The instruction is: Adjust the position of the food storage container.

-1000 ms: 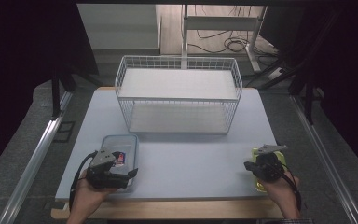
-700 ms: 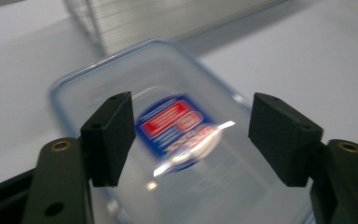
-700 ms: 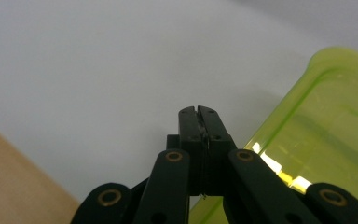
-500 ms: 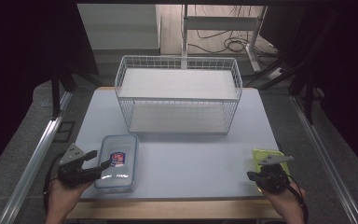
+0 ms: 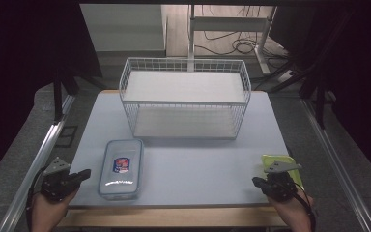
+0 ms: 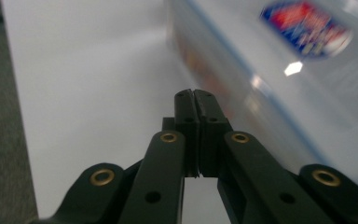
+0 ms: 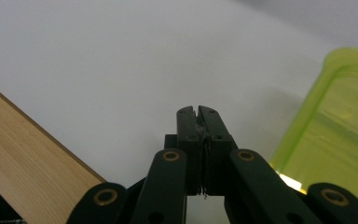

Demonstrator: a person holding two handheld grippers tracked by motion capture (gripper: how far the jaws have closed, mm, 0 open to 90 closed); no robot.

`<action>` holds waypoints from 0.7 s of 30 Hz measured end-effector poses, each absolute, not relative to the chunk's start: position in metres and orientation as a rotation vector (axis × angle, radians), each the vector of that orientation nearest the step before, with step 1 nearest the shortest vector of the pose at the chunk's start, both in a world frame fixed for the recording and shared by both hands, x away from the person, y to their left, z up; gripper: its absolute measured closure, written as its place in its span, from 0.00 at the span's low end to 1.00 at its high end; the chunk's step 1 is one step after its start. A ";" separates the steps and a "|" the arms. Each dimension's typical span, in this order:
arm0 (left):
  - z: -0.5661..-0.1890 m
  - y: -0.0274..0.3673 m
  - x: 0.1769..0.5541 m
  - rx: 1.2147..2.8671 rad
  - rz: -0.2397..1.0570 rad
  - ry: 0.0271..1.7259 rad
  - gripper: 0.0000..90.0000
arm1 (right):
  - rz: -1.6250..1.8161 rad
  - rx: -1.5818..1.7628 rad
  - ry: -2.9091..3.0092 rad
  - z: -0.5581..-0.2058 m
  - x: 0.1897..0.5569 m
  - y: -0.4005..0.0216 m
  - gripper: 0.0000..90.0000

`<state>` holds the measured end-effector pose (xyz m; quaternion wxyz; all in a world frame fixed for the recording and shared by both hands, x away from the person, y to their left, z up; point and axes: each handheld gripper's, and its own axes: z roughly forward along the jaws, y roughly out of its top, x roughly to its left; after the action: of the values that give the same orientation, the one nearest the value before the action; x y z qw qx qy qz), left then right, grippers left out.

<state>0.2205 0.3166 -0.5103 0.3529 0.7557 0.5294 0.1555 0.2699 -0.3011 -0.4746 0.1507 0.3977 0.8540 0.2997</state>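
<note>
The table carried a white wire basket at its far side. A clear lidded container lay flat near the front left edge. The left gripper sat just left of it, jaws having just closed on nothing. The right gripper, jaws together and empty, rested beside a green lid.

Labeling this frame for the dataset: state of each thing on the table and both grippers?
Clear lidded container: lid on, flat on the table, not held.
Wire basket: upright, empty.
Green container: on the table, beside the right gripper, not gripped.
Left gripper: jaws just closed, on nothing.
Right gripper: jaws shut, empty.
</note>
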 end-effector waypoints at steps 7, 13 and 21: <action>-0.519 0.294 0.228 2.089 0.320 1.284 1.00 | 0.857 1.097 2.471 -0.476 0.269 -0.291 0.97; -0.517 0.287 0.228 2.082 0.291 1.266 1.00 | 0.868 1.079 2.483 -0.477 0.269 -0.286 0.97; -0.514 0.266 0.229 2.114 0.225 1.180 1.00 | 0.881 1.061 2.503 -0.478 0.269 -0.277 0.97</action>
<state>0.2288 0.2659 -0.5139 0.3475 0.8153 0.4549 0.0869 0.2694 -0.2769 -0.4782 0.1413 0.3675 0.8671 0.3051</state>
